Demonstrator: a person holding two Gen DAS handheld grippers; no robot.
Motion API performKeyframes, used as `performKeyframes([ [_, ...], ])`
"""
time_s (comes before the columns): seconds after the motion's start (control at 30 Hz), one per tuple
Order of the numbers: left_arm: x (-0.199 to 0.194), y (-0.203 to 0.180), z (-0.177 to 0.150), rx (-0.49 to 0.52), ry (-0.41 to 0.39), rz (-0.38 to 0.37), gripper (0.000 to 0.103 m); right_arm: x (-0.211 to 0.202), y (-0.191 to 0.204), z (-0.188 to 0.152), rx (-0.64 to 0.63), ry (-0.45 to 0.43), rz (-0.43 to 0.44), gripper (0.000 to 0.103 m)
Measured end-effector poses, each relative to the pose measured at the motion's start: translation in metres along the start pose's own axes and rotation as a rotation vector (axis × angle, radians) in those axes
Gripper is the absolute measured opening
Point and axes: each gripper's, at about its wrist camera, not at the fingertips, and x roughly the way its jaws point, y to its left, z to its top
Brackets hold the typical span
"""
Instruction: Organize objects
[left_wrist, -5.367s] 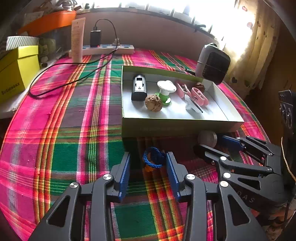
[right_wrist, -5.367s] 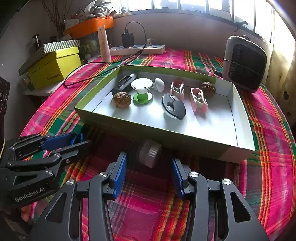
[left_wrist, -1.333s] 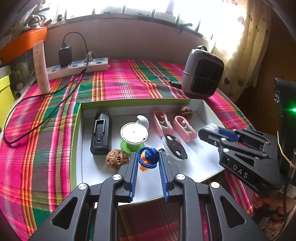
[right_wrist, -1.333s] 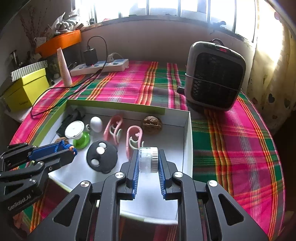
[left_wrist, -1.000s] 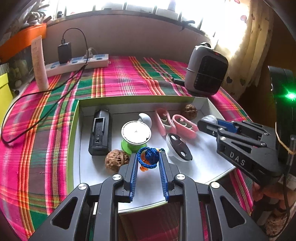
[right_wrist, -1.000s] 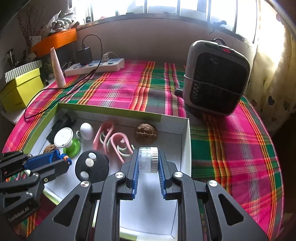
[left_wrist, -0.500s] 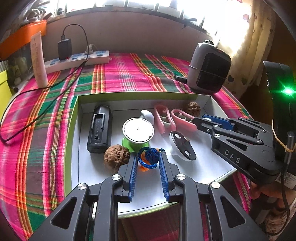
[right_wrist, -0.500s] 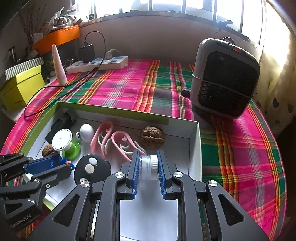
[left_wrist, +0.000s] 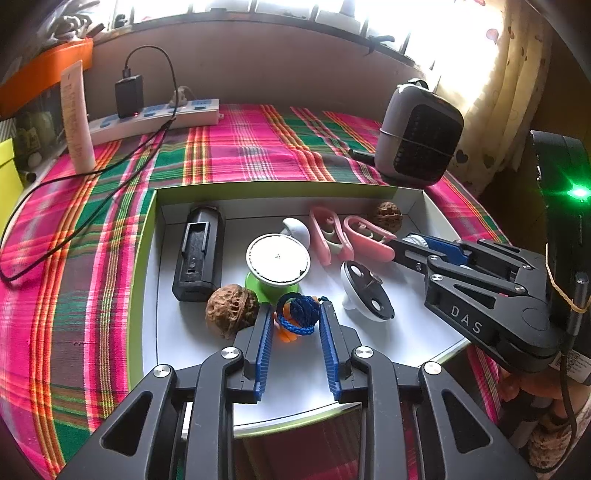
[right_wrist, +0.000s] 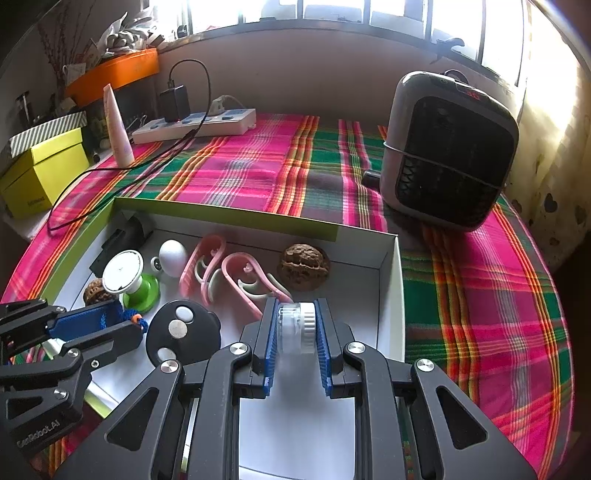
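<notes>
Left hand-held gripper (left_wrist: 295, 325), jaws opening around the blue cord knot (left_wrist: 297, 314) low over the tray (left_wrist: 417, 343) floor beside a walnut (left_wrist: 231, 309) (right hand-held gripper (right_wrist: 295, 328) clamps a white jar (right_wrist: 296, 326) near the tray's right wall).

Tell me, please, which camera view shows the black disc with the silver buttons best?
The right wrist view: the black disc faces that camera nearly flat, so its round buttons show clearly. In the left wrist view the black disc is tilted on its white base, so its face looks foreshortened.

Right tongs (right_wrist: 296, 325) clamping jar (right_wrist: 296, 326)
</notes>
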Motion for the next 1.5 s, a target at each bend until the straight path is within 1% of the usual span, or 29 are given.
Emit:
performKeyframes([
  [0.07, -0.001, 0.001, 0.0, 0.001, 0.0, 0.0, 0.026, 0.0, 0.0, 0.0, -0.001, 0.003, -0.001, 0.02],
  [0.13, 0.0, 0.001, 0.0, 0.002, 0.0, -0.001, 0.034, -0.001, 0.001, 0.0, -0.003, 0.004, -0.001, 0.02],
  [0.23, -0.001, 0.001, 0.0, -0.001, 0.001, 0.008, 0.036, -0.002, 0.003, -0.002, -0.015, 0.007, -0.004, 0.022],
  [0.27, -0.001, 0.001, -0.001, -0.002, 0.001, 0.008, 0.036, -0.002, 0.004, -0.002, -0.016, 0.006, -0.007, 0.024],
  [0.33, -0.002, 0.002, -0.001, 0.0, -0.001, 0.01, 0.037, -0.004, 0.004, -0.003, -0.014, 0.001, -0.005, 0.036],
  [0.4, -0.005, 0.002, -0.002, 0.0, -0.007, 0.012, 0.039, -0.008, 0.005, -0.004, -0.012, -0.006, -0.006, 0.04],
  [0.63, -0.014, 0.001, -0.004, -0.008, -0.017, 0.018, 0.042, -0.019, 0.008, -0.007, -0.009, -0.02, -0.011, 0.04],
  [0.93, -0.038, -0.007, -0.011, 0.009, -0.073, 0.056, 0.044, -0.044, 0.013, -0.02, 0.02, -0.048, 0.012, 0.04],
  [1.0, -0.044, -0.009, -0.015, 0.01, -0.077, 0.063, 0.044, -0.049, 0.015, -0.024, 0.027, -0.049, 0.016, 0.041],
  [1.13, -0.054, -0.016, -0.023, 0.021, -0.092, 0.084, 0.045, -0.062, 0.019, -0.034, 0.034, -0.061, 0.026, 0.048],
  [1.23, -0.061, -0.018, -0.029, 0.018, -0.093, 0.086, 0.045, -0.07, 0.023, -0.041, 0.038, -0.065, 0.034, 0.048],
  [1.3, -0.066, -0.021, -0.034, 0.021, -0.101, 0.106, 0.045, -0.074, 0.025, -0.046, 0.039, -0.064, 0.033, 0.048],
  [1.37, -0.07, -0.022, -0.04, 0.02, -0.102, 0.109, 0.045, -0.078, 0.026, -0.051, 0.039, -0.064, 0.035, 0.048],
  [1.43, -0.071, -0.022, -0.044, 0.011, -0.095, 0.108, 0.049, -0.08, 0.028, -0.056, 0.039, -0.059, 0.035, 0.048],
  [1.5, -0.073, -0.024, -0.051, 0.009, -0.093, 0.118, 0.05, -0.08, 0.029, -0.062, 0.041, -0.049, 0.034, 0.048],
])
